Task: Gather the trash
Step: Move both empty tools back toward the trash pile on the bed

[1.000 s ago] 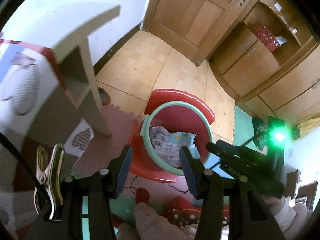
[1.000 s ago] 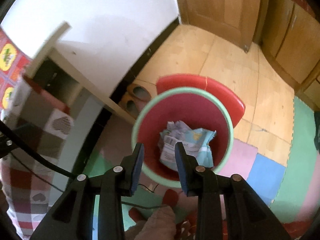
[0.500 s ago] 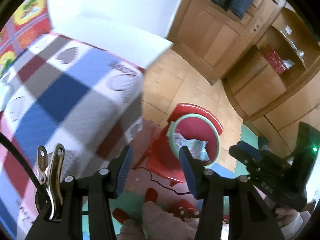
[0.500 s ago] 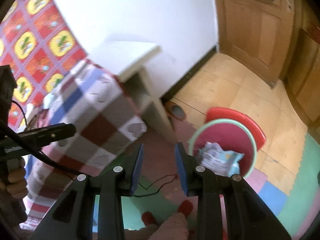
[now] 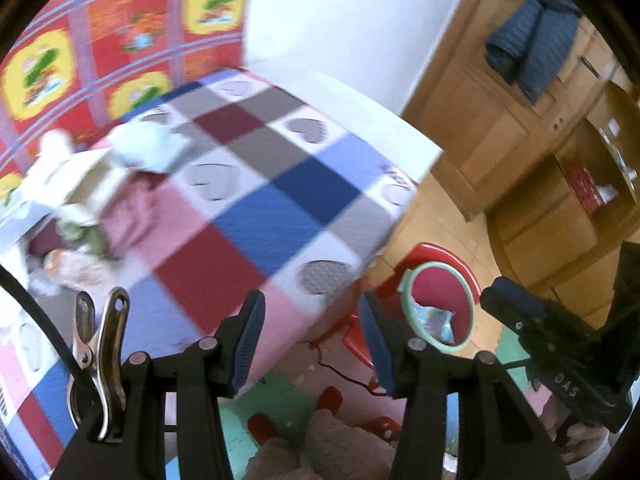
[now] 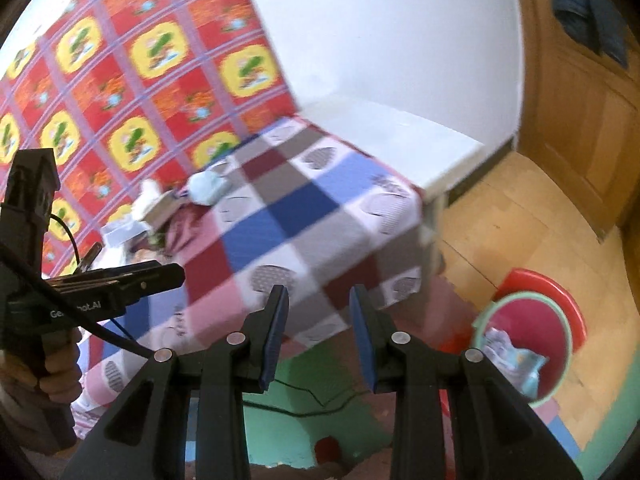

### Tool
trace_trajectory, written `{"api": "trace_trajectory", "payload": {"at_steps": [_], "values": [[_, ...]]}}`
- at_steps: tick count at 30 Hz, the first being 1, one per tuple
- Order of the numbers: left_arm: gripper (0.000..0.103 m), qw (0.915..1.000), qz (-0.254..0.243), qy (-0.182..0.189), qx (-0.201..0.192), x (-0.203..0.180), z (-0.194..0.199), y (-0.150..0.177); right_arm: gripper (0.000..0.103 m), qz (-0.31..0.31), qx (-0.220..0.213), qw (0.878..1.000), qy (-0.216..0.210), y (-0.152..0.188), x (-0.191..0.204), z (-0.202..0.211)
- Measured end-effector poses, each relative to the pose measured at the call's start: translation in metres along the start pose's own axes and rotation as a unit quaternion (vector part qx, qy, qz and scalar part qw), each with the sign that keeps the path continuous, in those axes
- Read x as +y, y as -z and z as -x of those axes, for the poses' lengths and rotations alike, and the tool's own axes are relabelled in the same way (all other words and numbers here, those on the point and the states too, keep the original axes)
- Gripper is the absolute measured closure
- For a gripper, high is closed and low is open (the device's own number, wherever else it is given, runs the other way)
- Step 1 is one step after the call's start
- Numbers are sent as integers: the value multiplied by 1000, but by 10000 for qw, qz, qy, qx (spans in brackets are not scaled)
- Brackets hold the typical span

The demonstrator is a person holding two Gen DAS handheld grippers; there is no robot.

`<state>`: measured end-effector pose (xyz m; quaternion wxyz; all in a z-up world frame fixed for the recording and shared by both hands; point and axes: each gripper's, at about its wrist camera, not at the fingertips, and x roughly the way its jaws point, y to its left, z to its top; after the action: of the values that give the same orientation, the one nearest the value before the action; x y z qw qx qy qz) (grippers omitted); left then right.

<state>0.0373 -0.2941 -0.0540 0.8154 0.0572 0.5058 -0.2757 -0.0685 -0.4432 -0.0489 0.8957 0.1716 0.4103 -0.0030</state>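
Observation:
My left gripper [image 5: 312,320] is open and empty above the near edge of a bed with a checked blanket [image 5: 248,208]. My right gripper [image 6: 318,308] is also open, narrower, with nothing between its fingers. A red bin with a green rim [image 5: 430,266] stands low on the right on a red stool and holds crumpled blue-white wrappers [image 5: 436,320]. In the right wrist view the bin [image 6: 532,320] and its wrappers [image 6: 508,348] sit at the lower right. Far back on the bed lies a blurred heap with a pale green crumpled thing [image 5: 148,144] [image 6: 208,188].
A white side table [image 5: 360,108] stands between the bed and a wooden door. A dark jacket [image 5: 524,48] hangs on a wooden wardrobe. A black cable [image 5: 344,376] runs over foam floor mats. A hand [image 6: 60,364] holds the other tool at the left.
Both views have swung up and left, away from the bin and onto the bed. The bin has shrunk towards the lower right. Neither gripper's jaws have changed.

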Motion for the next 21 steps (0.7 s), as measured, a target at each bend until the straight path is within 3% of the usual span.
{"api": "trace_trajectory", "payload": {"at_steps": [9,21], "values": [[52,9962,725,-424,-237,79,41,17,70,472,62,9971,-598,-19,68,-27],[52,9778,1772,-1053,-366,142,52,11,70,1373,433,9785,-1474,-81,119,-96]]}}
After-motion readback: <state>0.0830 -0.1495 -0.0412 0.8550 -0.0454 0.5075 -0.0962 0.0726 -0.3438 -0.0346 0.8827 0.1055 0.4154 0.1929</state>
